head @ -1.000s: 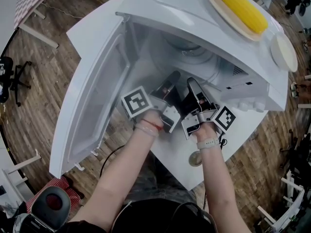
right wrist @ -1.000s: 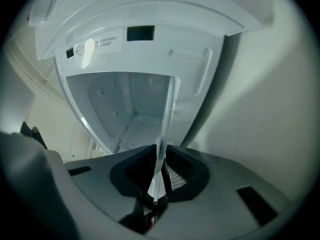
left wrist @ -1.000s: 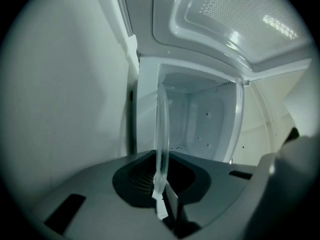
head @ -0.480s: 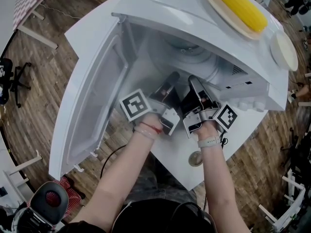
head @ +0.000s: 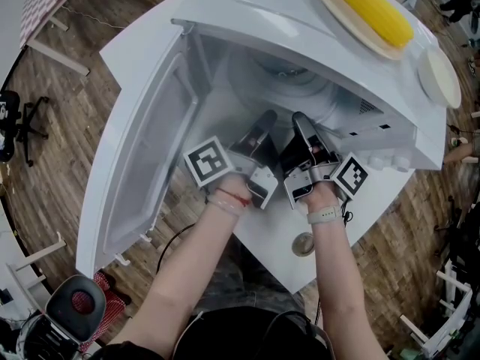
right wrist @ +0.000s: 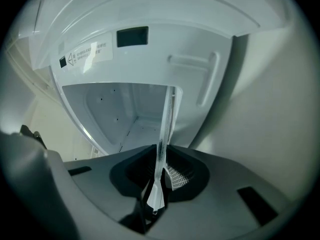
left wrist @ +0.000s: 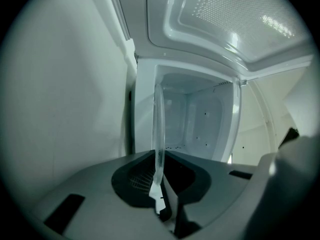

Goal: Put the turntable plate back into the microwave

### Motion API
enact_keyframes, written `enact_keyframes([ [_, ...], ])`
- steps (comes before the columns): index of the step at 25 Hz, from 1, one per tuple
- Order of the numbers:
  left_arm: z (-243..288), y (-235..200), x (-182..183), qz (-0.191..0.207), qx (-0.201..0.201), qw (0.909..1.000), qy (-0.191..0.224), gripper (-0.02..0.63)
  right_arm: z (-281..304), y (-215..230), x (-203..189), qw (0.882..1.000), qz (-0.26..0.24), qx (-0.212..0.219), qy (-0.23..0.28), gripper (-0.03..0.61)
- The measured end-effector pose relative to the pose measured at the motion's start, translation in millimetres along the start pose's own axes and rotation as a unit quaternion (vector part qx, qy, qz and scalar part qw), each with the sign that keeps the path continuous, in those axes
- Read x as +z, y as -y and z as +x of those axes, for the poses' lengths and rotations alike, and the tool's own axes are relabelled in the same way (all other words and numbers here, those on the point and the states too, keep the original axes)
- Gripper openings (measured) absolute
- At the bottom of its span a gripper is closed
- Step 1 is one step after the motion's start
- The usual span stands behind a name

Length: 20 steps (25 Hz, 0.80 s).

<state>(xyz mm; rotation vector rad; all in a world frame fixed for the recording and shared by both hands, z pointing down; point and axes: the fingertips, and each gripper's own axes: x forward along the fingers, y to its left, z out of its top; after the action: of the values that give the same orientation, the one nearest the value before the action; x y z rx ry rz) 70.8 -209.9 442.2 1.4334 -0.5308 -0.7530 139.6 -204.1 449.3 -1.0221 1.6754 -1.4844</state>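
Microwave (head: 247, 6) sits on the white desk (head: 274, 231), door (head: 142, 156) swung wide open to the microwave's left.

Both grippers are at the mouth of the microwave cavity, side by side, nearly touching. The left gripper (head: 264, 118) is clenched on the rim of the glass turntable plate (head: 289, 88). The left gripper view shows the plate edge-on (left wrist: 159, 129), pinched between the jaws (left wrist: 160, 184). The right gripper (head: 300, 120) has the same grasp on the plate rim (right wrist: 167, 124), jaws closed on the glass (right wrist: 159, 176).

The plate is already inside the cavity opening, carried by its near rim. Can't tell if it touches the cavity floor.

On top of the microwave: a corn cob (head: 371, 7) on an oval dish (head: 324, 0), and a small white saucer (head: 437, 79) near the right edge. A small round disc (head: 302, 244) lies on the desk in front of the microwave, just beside the right wrist.
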Motion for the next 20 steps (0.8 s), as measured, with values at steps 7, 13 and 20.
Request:
enact_keyframes([
  [7, -1.7, -5.0, 2.8, 0.007, 0.009, 0.9999, -0.001, 0.035, 2.3, -4.2, -4.5, 0.997, -0.071, -0.034, -0.014, 0.087],
  [13, 0.8, -5.2, 5.2, 0.018, 0.017, 0.9997, -0.008, 0.035, 2.7, -7.0, -17.4, 0.986, -0.139, -0.073, -0.059, 0.117],
  [20, 6.6, -10.5, 8.7, 0.030, 0.027, 0.9991, -0.011, 0.035, 2.5, -6.2, -33.6, 0.965, -0.211, -0.108, -0.108, 0.116],
])
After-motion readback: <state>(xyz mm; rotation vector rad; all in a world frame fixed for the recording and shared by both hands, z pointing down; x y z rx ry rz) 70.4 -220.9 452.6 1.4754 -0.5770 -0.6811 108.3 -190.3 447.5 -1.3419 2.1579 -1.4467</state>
